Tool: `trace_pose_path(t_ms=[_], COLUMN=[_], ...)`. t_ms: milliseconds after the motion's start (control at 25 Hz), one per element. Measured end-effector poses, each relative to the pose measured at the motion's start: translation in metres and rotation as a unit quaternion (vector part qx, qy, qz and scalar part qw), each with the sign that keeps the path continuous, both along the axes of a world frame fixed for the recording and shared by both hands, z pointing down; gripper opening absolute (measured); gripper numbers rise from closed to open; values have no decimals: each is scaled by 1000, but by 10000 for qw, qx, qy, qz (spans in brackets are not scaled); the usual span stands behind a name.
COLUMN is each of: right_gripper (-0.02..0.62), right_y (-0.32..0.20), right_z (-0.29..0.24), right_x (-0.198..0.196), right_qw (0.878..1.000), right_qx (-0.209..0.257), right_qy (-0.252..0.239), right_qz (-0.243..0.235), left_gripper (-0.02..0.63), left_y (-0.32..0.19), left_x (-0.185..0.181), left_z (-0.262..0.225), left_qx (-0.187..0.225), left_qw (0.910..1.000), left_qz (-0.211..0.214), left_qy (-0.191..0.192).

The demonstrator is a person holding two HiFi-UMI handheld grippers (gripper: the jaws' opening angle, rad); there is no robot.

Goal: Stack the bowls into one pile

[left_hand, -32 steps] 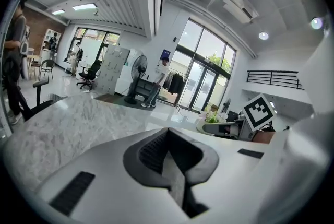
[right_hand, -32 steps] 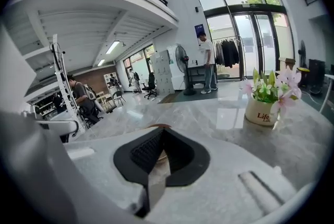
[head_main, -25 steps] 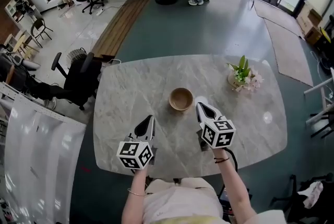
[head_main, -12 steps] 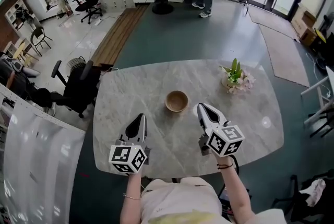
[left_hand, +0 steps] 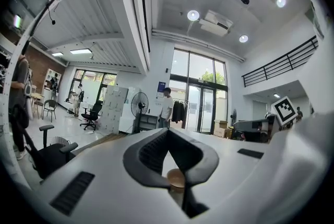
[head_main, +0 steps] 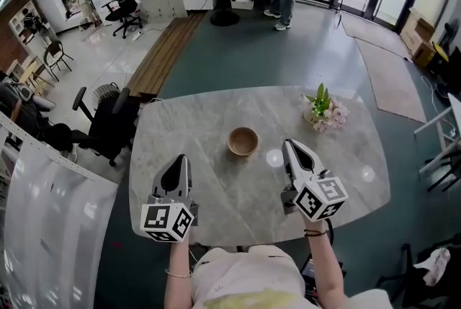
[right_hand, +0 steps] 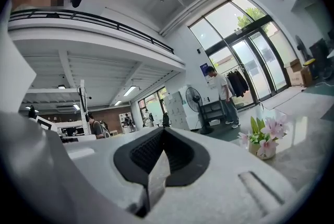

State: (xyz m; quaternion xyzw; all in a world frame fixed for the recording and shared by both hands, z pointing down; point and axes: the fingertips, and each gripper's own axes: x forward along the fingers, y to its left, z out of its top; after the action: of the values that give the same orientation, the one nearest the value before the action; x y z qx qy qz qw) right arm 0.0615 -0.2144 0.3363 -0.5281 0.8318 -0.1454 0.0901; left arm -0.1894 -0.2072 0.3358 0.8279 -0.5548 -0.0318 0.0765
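— Bowl, wooden: mid marble table, ahead, between both grippers.
— Grippers?
— Left gripper, right gripper: jaws together, empty; right looks nearer.

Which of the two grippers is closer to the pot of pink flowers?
The right gripper. It hangs just below the pot of pink flowers in the head view, while the left gripper is on the far side of the wooden bowl.

Matt wooden bowl, glossy marble table (grey-veined)
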Motion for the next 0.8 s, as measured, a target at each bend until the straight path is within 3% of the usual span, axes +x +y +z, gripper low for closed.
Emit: trace_pose_path(t_ms=[800], right_gripper=[5], right_y=[7], right_z=[-9], right_x=[10], right_qw=[9995], right_qx=[156], right_qy=[245], right_qz=[120], left_gripper=[0], left_y=[9], left_x=[-14], left_z=[-8], left_qx=[92], left_qw=[9996], left_qz=[-223], left_qy=[-141])
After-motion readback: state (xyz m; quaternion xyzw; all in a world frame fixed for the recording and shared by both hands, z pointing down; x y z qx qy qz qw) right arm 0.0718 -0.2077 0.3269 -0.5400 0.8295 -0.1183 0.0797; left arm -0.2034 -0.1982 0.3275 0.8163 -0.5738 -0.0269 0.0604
